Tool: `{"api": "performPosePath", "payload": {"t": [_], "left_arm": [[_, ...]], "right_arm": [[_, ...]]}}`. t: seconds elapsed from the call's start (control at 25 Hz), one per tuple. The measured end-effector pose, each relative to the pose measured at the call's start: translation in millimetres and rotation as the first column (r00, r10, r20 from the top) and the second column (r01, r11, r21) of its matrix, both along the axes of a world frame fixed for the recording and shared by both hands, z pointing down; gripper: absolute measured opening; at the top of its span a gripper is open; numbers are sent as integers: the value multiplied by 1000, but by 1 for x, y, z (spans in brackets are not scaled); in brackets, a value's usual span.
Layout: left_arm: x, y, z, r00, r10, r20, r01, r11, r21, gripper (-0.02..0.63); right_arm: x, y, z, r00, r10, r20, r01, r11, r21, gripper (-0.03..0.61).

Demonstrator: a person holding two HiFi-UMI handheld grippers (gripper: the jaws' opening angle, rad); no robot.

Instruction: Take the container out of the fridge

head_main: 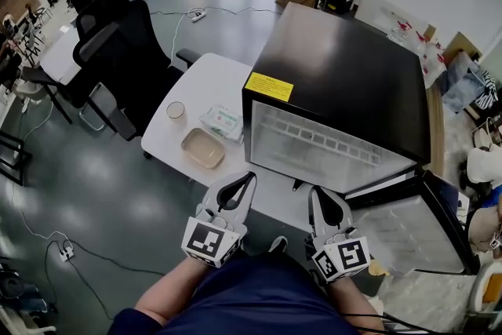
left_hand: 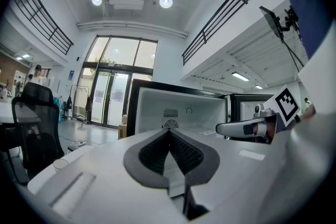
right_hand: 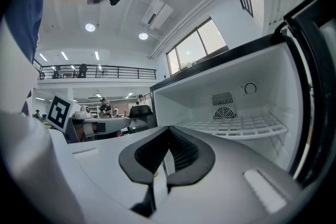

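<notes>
Fingers [left_hand: 152, 155] of left gripper [head_main: 248, 179] and right gripper [head_main: 317, 194] pressed together; fridge's [head_main: 353, 74] yellow label [head_main: 269, 86] unreadable.

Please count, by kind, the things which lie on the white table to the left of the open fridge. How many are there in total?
Beige container: 1
Cup: 1
Flat packet: 1
Total: 3

Yellow label [head_main: 269, 86] on fridge [head_main: 345, 74] top: print too small to read. Packet [head_main: 222, 122] at label's 8 o'clock: wording illegible. Fridge interior below shelf [right_hand: 236, 124] hidden behind right gripper [right_hand: 168, 136] body.
</notes>
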State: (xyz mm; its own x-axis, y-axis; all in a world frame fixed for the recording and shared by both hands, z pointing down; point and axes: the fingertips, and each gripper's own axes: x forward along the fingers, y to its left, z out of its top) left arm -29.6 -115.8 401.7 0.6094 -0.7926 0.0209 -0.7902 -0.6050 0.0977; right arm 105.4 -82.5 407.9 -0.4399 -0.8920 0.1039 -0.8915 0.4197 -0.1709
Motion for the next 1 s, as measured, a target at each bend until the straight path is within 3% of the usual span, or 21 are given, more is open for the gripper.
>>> {"api": "performPosePath", "payload": {"t": [1.0], "left_arm": [[12,-10,11,1000,-6,28,7,999,-37,3]], "right_arm": [[8,-8,6,1000,-28,1,28,1000,-8,5]]}}
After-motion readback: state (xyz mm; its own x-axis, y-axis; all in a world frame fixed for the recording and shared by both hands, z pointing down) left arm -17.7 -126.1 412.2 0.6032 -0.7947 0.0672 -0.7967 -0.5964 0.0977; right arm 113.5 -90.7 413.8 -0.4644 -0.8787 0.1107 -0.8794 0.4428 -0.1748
